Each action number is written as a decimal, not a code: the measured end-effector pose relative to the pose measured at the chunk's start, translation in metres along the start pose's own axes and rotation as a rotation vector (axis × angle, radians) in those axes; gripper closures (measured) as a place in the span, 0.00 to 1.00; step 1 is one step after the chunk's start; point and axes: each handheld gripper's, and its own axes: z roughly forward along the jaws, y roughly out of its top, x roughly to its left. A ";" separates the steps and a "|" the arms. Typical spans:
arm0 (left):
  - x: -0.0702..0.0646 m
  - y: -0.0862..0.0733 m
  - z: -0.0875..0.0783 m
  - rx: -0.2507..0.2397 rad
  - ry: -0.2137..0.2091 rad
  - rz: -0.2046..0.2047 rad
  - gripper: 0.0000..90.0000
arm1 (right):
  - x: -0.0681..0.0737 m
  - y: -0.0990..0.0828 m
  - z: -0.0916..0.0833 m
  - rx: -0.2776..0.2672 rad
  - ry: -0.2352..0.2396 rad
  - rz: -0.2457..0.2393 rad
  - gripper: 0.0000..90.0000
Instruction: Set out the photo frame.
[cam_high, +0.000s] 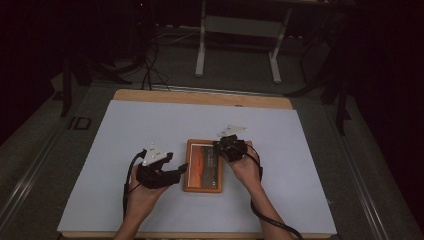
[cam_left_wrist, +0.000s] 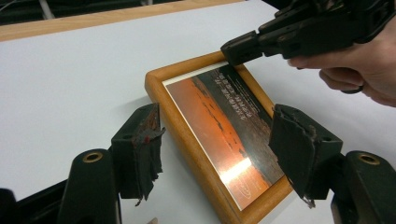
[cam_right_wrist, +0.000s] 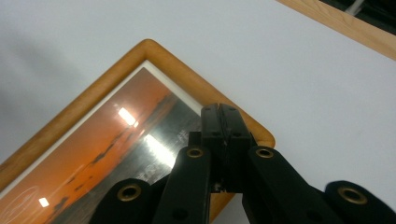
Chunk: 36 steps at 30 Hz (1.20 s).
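left tool (cam_high: 176, 169): jaws spread, nothing between the pads. sits just left of the frame, pointing at its left edge. in the left gripper view the two pads straddle the near part of the frame w/o touching it, as far as i can tell.

picture frame (cam_high: 203, 165): flat on the counter, roughly mid, a bit toward the person's side. wood border, orange sunset pic under a shiny front.

how it'll handle: imo light and stiff, won't flex. the front looks like glass or clear plastic, can't tell which, so prob fragile + slippery, glare all over it. wood edge is rounded and smooth, could slide out of a pinch.

where to grab: the wood border, one side rail or a corner, not the shiny face. lying flat means a jaw has to get under an edge first, so tip it up from one side imo.

right tool (cam_high: 223, 148): jaws pressed together, tip down at the frame's far right corner. right gripper view has the tip over the border there; touching or just above, can't tell. nothing pinched.

counter (cam_high: 150, 125): pale blue-grey sheet over a wood top, wood strip showing along the far edge. smooth, frame would prob skate on it if pushed.

room: dark, grey floor, white table legs (cam_high: 201, 45) + cables further back.
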 end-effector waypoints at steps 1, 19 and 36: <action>0.000 0.000 0.000 0.000 0.000 0.000 0.39 | -0.001 0.000 0.002 -0.001 -0.003 0.002 1.00; 0.001 -0.001 0.001 0.008 0.002 0.000 0.39 | -0.007 -0.006 0.007 0.001 -0.022 0.033 1.00; 0.000 -0.002 0.004 0.019 -0.002 0.000 0.39 | -0.023 -0.024 0.009 0.026 -0.034 0.098 1.00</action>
